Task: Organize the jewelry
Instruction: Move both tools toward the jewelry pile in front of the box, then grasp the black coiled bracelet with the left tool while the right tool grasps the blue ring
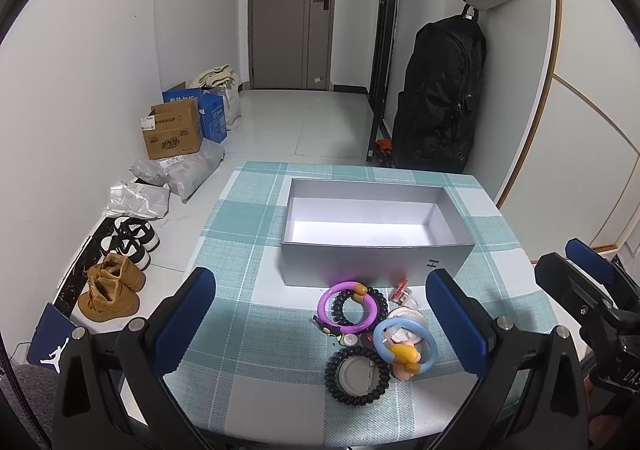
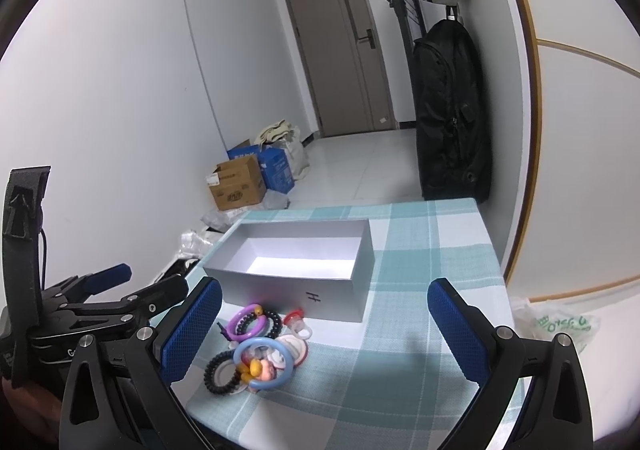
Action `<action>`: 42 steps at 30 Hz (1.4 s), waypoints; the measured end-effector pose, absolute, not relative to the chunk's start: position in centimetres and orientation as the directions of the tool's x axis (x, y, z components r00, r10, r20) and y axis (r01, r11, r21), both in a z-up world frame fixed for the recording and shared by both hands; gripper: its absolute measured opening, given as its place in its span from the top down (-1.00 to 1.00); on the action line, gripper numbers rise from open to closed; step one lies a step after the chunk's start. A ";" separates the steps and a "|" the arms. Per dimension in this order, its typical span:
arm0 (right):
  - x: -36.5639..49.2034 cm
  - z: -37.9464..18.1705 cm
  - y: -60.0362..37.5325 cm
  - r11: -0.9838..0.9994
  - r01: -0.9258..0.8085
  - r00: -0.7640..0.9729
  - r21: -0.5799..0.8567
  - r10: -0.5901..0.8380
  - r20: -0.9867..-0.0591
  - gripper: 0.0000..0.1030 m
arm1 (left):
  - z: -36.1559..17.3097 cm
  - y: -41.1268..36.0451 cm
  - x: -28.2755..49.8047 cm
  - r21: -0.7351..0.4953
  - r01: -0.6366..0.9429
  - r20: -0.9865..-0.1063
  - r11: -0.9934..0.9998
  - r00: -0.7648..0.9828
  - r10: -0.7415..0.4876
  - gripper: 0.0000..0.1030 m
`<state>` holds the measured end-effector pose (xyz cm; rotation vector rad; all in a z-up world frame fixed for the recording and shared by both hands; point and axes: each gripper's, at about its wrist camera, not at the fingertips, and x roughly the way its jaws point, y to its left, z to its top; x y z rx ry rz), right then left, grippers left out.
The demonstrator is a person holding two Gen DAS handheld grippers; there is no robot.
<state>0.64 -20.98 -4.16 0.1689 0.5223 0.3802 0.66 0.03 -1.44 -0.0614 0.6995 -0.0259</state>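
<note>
in the left wrist view, the left tongs (image 1: pixel 320 320) are seen spread wide above the near part of the table (image 1: pixel 240 330), nothing held between their blue textured pads; the table is covered by a woven teal-and-white checked cloth. a heap of jewelry (image 1: pixel 368 334) lies just before the open grey box (image 1: pixel 376 246), which is rectangular, matte and empty: a purple ring (image 1: pixel 347 308) over a black beaded bracelet (image 1: pixel 360 306), a blue ring with an orange bead (image 1: pixel 405 346), and a black coiled band around a round white disc (image 1: pixel 357 374). only here are shoes (image 1: pixel 116 270) and plastic parcels on the tiled floor shown, and the right tongs (image 1: pixel 588 274) appear at the right edge, also parted. in the right wrist view, the right tongs (image 2: pixel 324 324) are seen spread wide and empty, the heap (image 2: pixel 260 350) lying near the left pad and the box (image 2: pixel 296 282) behind it. only here a strapped left tool (image 2: pixel 100 306) and a green-printed bag (image 2: pixel 560 324) beyond the table edge are shown.
</note>
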 end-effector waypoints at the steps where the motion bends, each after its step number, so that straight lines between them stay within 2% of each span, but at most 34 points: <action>1: 0.6 -4.3 -20.9 0.916 -0.308 0.798 0.258 0.397 -0.453 -1.00 | -1.5 0.0 0.7 -0.068 0.007 -0.646 0.998 0.762 -0.050 -0.98; 12: 1.4 -4.9 -20.8 0.903 -0.284 0.776 0.321 0.413 -0.476 -1.00 | -2.4 0.2 1.2 -0.121 0.061 -0.688 0.991 0.714 -0.128 -0.98; 17: 2.0 -5.4 -20.7 0.909 -0.296 0.770 0.294 0.409 -0.489 -1.00 | -4.3 1.0 1.7 -0.178 0.116 -0.761 0.977 0.613 -0.212 -0.98; 24: 3.0 -6.0 -20.7 0.904 -0.288 0.747 0.316 0.419 -0.516 -1.00 | -6.6 1.3 1.7 -0.204 0.164 -0.828 0.965 0.496 -0.260 -0.98; 27: 3.4 -6.1 -20.9 0.908 -0.273 0.734 0.317 0.410 -0.542 -1.00 | -7.4 0.7 1.9 -0.200 0.203 -0.855 0.959 0.442 -0.272 -0.82; 32: 3.7 -6.3 -21.0 0.915 -0.261 0.711 0.308 0.398 -0.579 -1.00 | -8.2 -0.2 2.0 -0.181 0.251 -0.880 0.951 0.391 -0.270 -0.67; 34: 3.8 -6.2 -21.1 0.915 -0.258 0.710 0.309 0.397 -0.582 -1.00 | -8.2 -0.4 2.2 -0.183 0.260 -0.882 0.948 0.382 -0.275 -0.52; 38: 3.9 -6.2 -21.4 0.905 -0.257 0.718 0.337 0.413 -0.561 -1.00 | -7.9 -0.7 2.5 -0.186 0.275 -0.877 0.943 0.386 -0.285 -0.35; 42: 3.9 -6.2 -21.5 0.902 -0.259 0.717 0.345 0.419 -0.557 -1.00 | -8.1 -0.9 2.7 -0.177 0.294 -0.875 0.939 0.391 -0.287 0.06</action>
